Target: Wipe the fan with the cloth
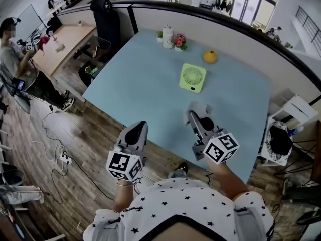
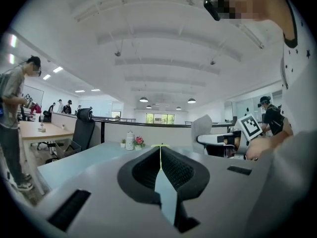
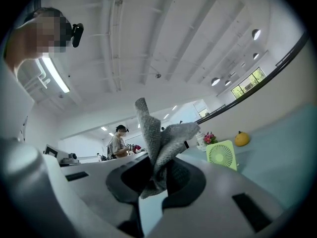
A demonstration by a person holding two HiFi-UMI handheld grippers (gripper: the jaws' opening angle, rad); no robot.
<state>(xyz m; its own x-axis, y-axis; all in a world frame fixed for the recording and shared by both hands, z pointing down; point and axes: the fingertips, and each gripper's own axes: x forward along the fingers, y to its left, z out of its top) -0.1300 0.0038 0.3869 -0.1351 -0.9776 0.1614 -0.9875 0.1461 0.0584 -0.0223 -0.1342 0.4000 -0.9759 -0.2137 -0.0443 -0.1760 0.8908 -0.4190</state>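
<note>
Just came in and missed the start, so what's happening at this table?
A person holds a gripper in each hand at the near edge of the blue table. The right gripper is shut on a grey cloth; the left gripper is shut and empty. The green fan sits farther off, untouched: wiping has not begun.

- Light blue table (image 1: 135, 79) filled the centre, over a wood floor (image 1: 95, 149).
- Green fan (image 1: 192, 78) lay flat on the table, grille up, well ahead of both grippers.
- Orange fruit (image 1: 209, 56) sat just beyond the fan; white pot (image 1: 167, 35) and flower pot (image 1: 179, 41) stood close together near the far edge.
- Left gripper (image 1: 141, 127) was at the table's near edge.
- Right gripper (image 1: 193, 116) was over the table, pointing toward the fan, with a bit of grey cloth (image 1: 202, 108) at its tip.
- Black chair (image 1: 106, 21) stood off the far-left corner by a wooden desk (image 1: 67, 40); a seated person (image 1: 17, 59) was at far left.
</note>
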